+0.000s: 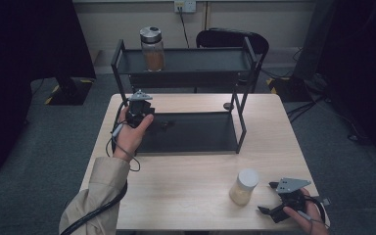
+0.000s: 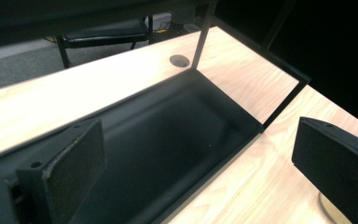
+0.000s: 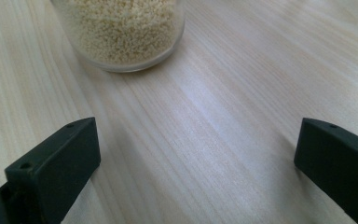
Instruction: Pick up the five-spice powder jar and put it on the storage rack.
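A black two-tier metal rack (image 1: 240,122) stands on the far half of the wooden table (image 1: 186,181). On its top shelf sits a glass jar of brown contents (image 1: 152,49) with a metal lid. A second jar of pale grains (image 1: 245,186), white-lidded, stands on the table at the front right. My left gripper (image 1: 152,120) is open at the left end of the rack's lower tray (image 2: 168,140), nothing between its jaws (image 2: 200,158). My right gripper (image 1: 269,197) is open just right of the grain jar (image 3: 121,32), apart from it, over bare wood (image 3: 198,149).
A black chair (image 1: 235,39) stands behind the rack. A round cable hole (image 2: 179,60) sits in the tabletop beyond the tray. The rack's thin uprights (image 2: 200,42) frame the lower tray. Cables trail from both grippers.
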Motion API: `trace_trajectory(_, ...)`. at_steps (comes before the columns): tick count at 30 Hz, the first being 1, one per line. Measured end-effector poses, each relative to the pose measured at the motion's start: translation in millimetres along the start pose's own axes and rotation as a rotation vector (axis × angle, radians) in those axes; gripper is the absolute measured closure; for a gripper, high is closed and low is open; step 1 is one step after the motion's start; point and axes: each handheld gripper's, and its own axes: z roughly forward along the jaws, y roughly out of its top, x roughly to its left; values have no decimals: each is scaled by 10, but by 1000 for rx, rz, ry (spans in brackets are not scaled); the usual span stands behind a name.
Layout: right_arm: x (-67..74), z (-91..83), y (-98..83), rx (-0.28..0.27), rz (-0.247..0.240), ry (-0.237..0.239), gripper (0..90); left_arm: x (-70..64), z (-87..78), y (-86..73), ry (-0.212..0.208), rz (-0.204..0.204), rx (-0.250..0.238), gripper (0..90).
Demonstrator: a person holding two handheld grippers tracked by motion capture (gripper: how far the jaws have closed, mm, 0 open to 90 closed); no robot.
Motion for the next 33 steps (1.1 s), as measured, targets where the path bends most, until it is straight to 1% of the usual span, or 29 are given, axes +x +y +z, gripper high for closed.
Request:
trace_trajectory(4,-1,0,0,0,-1,0,0,35,50,-151,-12,-10,7,22)
trace_trajectory(8,-1,0,0,0,-1,0,0,63,74,-305,-17,-18,-7,22)
trace_trajectory(10,-1,0,0,0,-1,0,0,74,84,-360,-17,-23,-3,22)
trace_trajectory(11,-1,0,0,0,-1,0,0,80,90,-400,-20,-32,-3,22)
trace_trajectory(18,-1,-2,2,2,-1,-1,0,111,137,-588,-23,-44,22,22)
trace_trajectory(21,-1,-2,2,2,-1,0,0,121,156,-672,-28,-59,25,21)
trace_trajectory(27,0,-2,1,2,-1,-1,0,120,173,-789,-23,-51,38,22)
trace_trajectory(30,0,-2,2,2,-1,-1,0,118,171,-868,-25,-48,36,21)
trace_trajectory(33,-1,-2,2,2,-1,0,0,105,177,-943,-17,-40,49,21)
